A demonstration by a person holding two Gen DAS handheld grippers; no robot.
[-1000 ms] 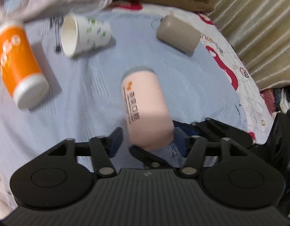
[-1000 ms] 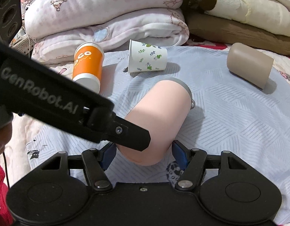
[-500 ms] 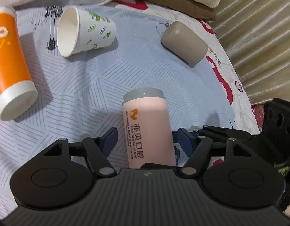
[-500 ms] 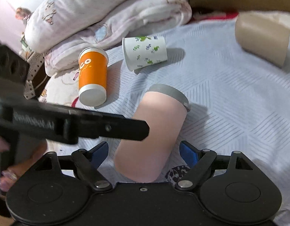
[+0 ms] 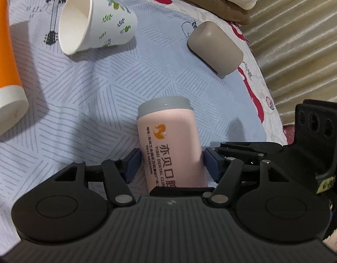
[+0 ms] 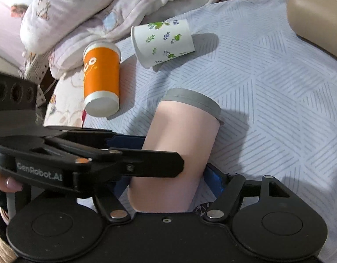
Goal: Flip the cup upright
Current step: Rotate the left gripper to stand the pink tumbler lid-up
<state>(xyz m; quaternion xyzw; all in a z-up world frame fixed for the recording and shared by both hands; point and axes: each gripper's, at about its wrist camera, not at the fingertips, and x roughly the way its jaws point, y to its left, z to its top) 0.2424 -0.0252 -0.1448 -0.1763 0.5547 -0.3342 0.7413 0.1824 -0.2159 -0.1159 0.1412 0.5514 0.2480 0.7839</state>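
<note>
Here the pink cup (image 5: 170, 144) lies on the bedsheet (image 5: 98, 100), squeezed by both grippers: left gripper (image 5: 171, 162), right gripper (image 6: 168, 182). Only the left view shows its printed label; only the right shows folded quilts (image 6: 102, 6) beyond it.

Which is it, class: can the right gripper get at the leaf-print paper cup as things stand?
Probably not yet. The pink cup sits between the right gripper's fingers, and the left gripper clamps it too. The leaf-print paper cup lies beyond on the bedspread; the pink cup must go first.
</note>
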